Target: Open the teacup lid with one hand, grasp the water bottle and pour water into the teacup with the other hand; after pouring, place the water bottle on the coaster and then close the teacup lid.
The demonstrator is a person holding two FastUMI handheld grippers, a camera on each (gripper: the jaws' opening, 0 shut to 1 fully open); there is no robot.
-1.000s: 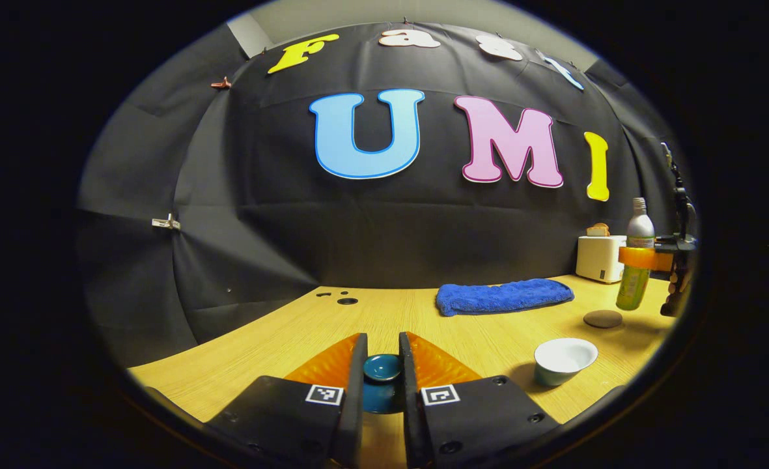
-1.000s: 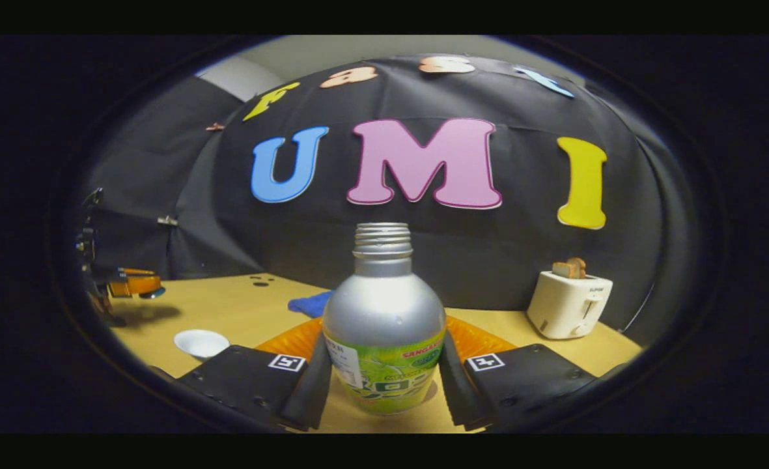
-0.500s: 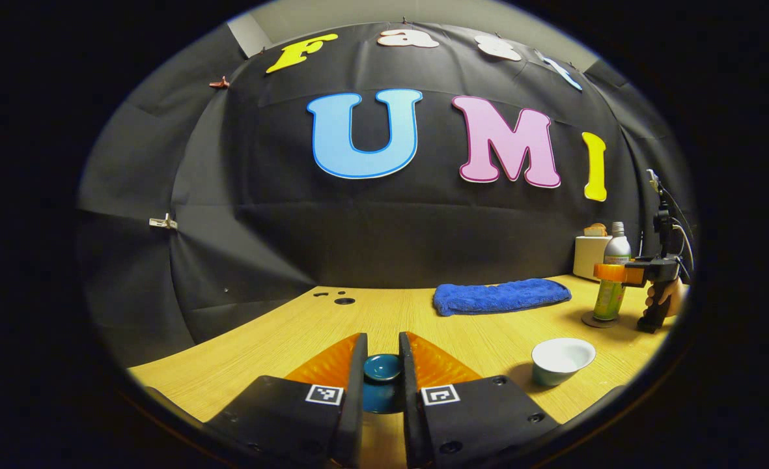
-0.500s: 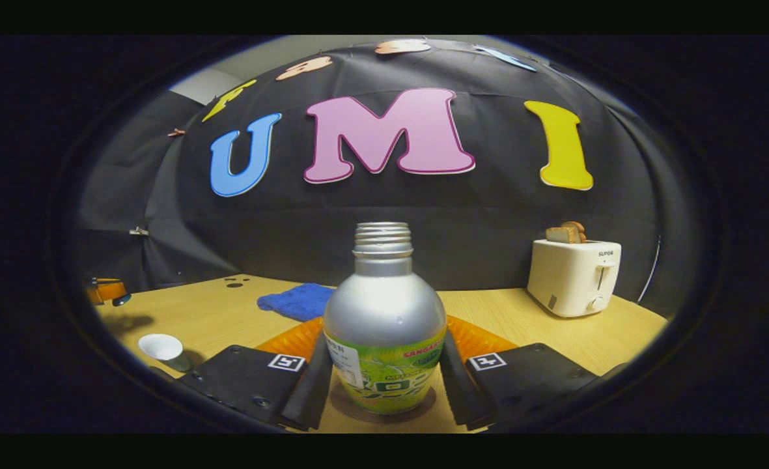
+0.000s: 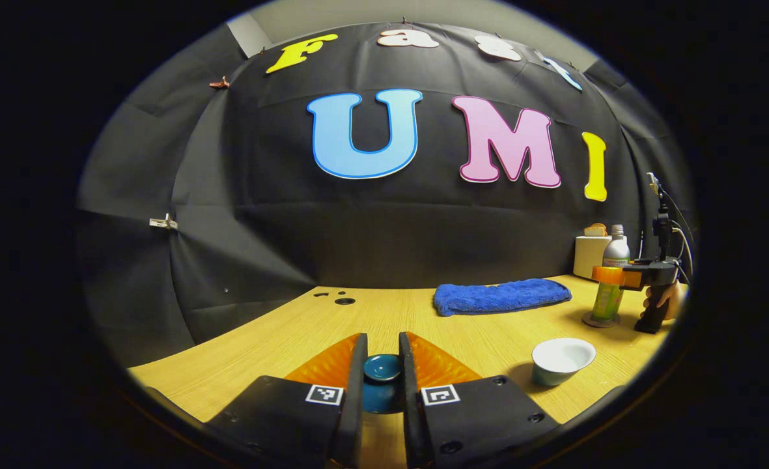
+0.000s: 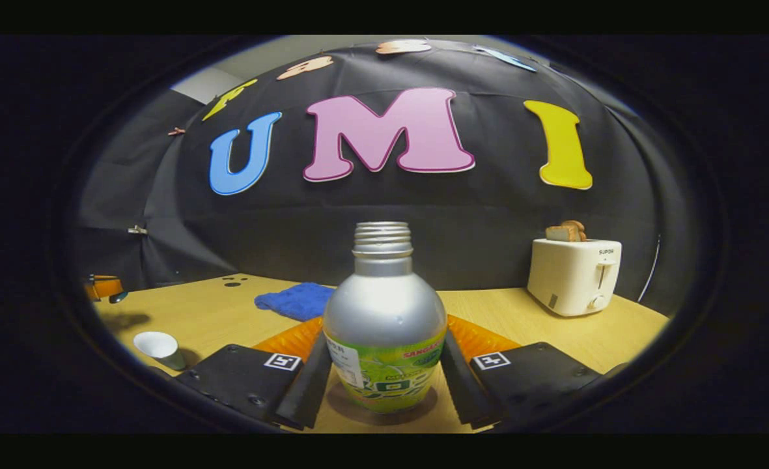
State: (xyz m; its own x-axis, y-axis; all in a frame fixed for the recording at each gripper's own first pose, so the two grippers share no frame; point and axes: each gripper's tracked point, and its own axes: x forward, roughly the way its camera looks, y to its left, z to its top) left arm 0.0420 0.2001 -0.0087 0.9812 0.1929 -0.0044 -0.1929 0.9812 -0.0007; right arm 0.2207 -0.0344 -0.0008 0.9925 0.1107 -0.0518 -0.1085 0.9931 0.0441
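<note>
**Bottle down on coaster, grip loosening**

Since a second ago the water bottle (image 6: pixel 384 326) has come down from mid-air onto the coaster (image 5: pixel 600 320), at the right of the left gripper view. Right gripper (image 6: pixel 384 384): fingers now spread slightly wider than half a second back, flanking the bottle's lower body; whether they press it cannot be told. Bottle upright, uncapped, threaded neck bare. Label green, its print too small to make out.

Left gripper (image 5: pixel 382 374): fingers narrowly apart, clamped on the dark blue teacup lid (image 5: pixel 382 368), held above the wooden table (image 5: pixel 280 339).

Teacup (image 5: pixel 562 359) open, lower right of that view, near the coaster. Blue towel (image 5: pixel 501 296) behind. White toaster (image 6: pixel 574 275) at right; its brand mark is not transcribed.
</note>
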